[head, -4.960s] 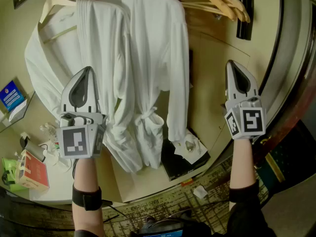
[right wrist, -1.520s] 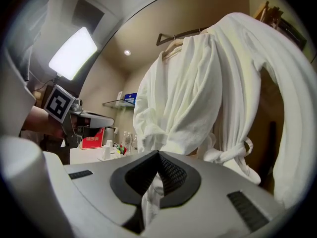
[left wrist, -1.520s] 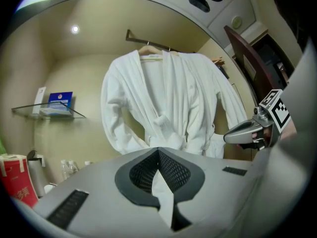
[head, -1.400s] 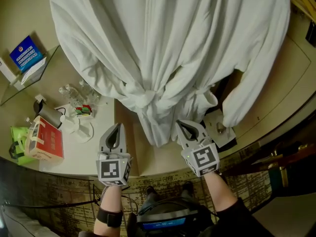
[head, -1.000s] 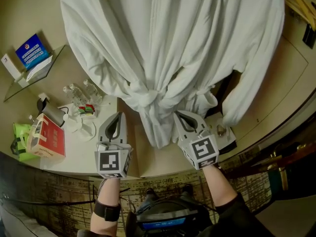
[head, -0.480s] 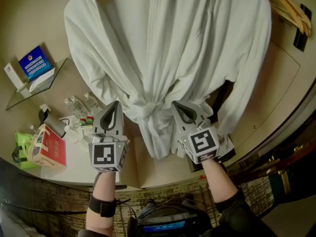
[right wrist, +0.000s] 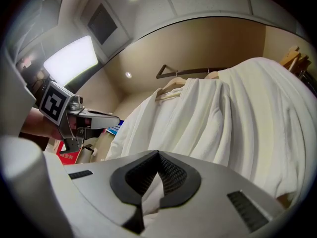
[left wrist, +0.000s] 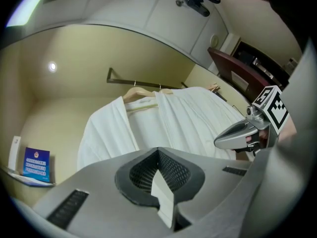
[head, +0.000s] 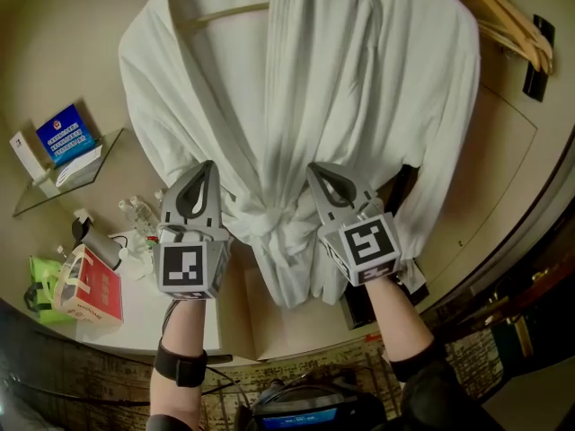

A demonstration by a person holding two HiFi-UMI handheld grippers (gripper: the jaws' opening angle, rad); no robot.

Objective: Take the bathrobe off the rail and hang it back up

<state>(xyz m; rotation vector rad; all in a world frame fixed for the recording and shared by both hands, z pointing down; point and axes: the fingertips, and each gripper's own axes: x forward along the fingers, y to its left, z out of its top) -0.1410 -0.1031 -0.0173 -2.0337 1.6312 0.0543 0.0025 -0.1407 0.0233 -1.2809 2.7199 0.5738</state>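
The white bathrobe hangs on a wooden hanger, its belt tied in a knot at the waist. In the left gripper view the hanger hooks over a dark rail; the rail also shows in the right gripper view. My left gripper is raised just left of the knot, my right gripper just right of it. Both point up at the robe's front, shut, with nothing held. The robe fills the space beyond my left gripper, and the robe beyond my right gripper.
Spare wooden hangers hang at the upper right beside a black wall fitting. At the left, a glass shelf carries a blue card. Below it a white counter holds a red box, a green bag and small bottles.
Both grippers have risen from the robe's hem to the level of the belt knot, still shut. The head view has tilted up, so the hanger and collar now show.
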